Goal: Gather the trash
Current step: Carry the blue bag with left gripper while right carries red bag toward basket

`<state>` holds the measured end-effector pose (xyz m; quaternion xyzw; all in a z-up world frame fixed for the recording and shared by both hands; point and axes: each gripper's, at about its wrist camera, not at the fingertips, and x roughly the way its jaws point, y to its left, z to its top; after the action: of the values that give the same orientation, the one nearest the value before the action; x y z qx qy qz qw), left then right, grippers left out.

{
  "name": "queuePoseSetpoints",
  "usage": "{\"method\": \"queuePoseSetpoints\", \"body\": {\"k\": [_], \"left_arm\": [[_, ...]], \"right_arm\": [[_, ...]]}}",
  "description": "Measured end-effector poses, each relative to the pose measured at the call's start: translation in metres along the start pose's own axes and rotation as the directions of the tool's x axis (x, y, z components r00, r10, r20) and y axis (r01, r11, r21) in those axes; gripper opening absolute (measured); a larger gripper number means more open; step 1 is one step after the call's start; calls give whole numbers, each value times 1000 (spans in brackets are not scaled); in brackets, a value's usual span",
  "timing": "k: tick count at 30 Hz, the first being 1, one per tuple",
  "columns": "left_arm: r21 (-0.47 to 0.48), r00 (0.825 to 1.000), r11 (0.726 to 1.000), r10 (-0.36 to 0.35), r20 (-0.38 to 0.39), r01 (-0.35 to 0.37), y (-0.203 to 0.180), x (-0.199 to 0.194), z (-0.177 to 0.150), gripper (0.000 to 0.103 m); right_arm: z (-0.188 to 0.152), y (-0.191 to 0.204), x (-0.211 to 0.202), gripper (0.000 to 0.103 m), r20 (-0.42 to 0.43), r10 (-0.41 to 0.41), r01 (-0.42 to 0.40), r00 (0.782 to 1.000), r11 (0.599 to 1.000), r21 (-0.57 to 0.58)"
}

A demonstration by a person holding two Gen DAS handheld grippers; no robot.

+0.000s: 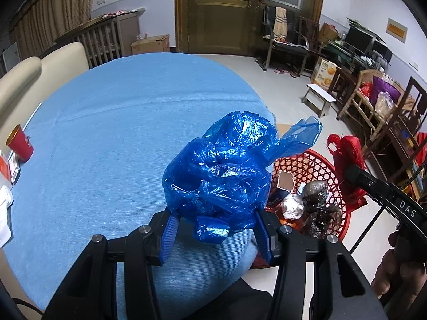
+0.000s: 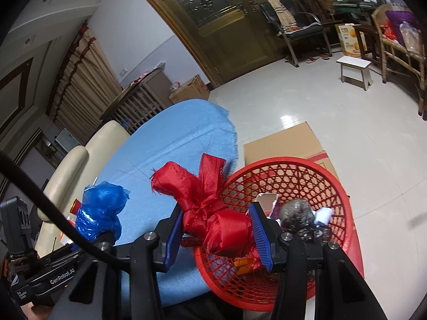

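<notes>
Between the left gripper's [image 1: 213,229] partly closed jaws sits a crumpled blue plastic bag [image 1: 221,181]; the right gripper [image 2: 217,236] clamps a knotted red fabric bundle [image 2: 210,213]. Transport step: both loads need carrying over the red lattice plastic basket [image 2: 307,184], just right, then releasing.

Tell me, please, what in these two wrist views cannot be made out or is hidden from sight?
- Left wrist view: the blue plastic bag in the left tool hides its own contents and part of the red basket.
- Right wrist view: the red ribbon bundle in the right tool covers the basket's near side; the trash beneath it is unreadable.
- Left wrist view: the red cup and the packets beside it are cut off by the left edge.
</notes>
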<state>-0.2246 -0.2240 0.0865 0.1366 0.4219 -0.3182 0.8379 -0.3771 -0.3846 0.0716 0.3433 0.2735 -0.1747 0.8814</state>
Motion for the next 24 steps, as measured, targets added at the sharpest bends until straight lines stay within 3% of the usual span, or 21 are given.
{"method": "queuePoseSetpoints", "body": {"k": [24], "left_arm": [[118, 999, 992, -34, -25, 37, -41, 10, 8, 52]], "right_arm": [[5, -38, -11, 51, 16, -46, 45, 999, 997, 69]]}}
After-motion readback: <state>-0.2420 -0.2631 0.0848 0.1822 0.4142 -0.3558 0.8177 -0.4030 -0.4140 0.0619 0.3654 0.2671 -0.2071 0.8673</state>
